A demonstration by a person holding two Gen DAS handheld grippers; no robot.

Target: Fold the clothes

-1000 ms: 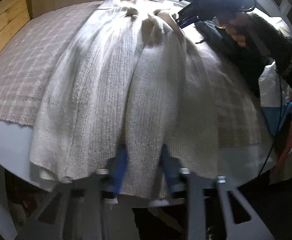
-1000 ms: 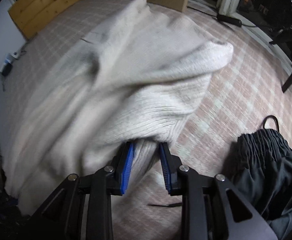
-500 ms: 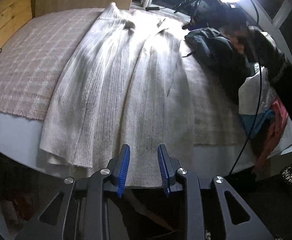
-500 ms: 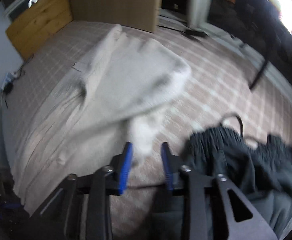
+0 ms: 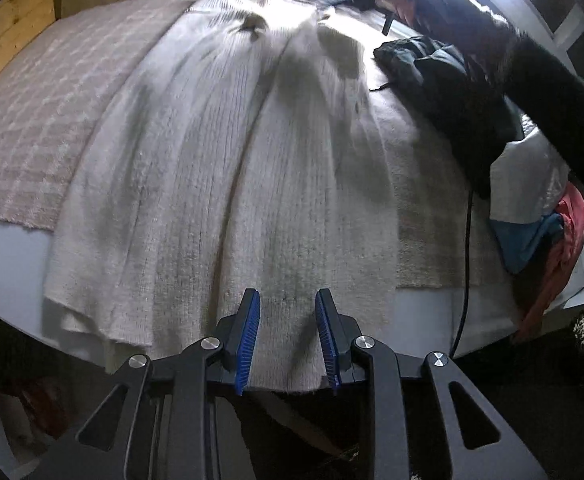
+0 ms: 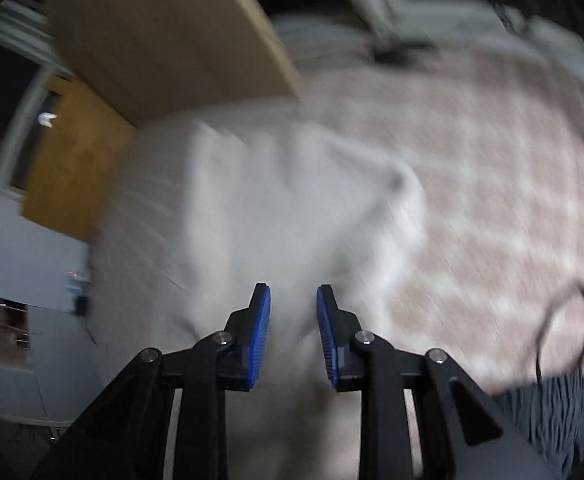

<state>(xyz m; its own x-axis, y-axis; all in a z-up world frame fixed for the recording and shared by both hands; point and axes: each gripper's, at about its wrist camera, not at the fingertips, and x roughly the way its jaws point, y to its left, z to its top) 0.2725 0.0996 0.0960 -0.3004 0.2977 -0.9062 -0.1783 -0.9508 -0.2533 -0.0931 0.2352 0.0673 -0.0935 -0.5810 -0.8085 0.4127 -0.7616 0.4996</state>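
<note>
A cream ribbed knit sweater (image 5: pixel 252 160) lies flat, lengthwise on the bed, its hem hanging over the near edge. Just above that hem hovers my left gripper (image 5: pixel 288 294), open, with nothing pinched between the blue pads. In the blurred right wrist view, my right gripper (image 6: pixel 293 288) hangs over the sweater's (image 6: pixel 284 220) upper part. Its jaws are closing with a gap still between them, and no cloth is caught. A dark-sleeved arm (image 5: pixel 551 92) reaches in from the right.
A pink plaid blanket (image 5: pixel 32 120) covers the bed. A dark garment (image 5: pixel 443 72) lies right of the sweater, with a heap of white, blue and red clothes (image 5: pixel 531 232) beyond it. A black cable (image 5: pixel 467 240) hangs off the edge. A cardboard panel (image 6: pixel 164 40) stands at the far side.
Both grippers let go of the sweater. The left one released the hem and drew back slightly. The right one dropped its raised fold and swung across, and the sweater now lies flat.
</note>
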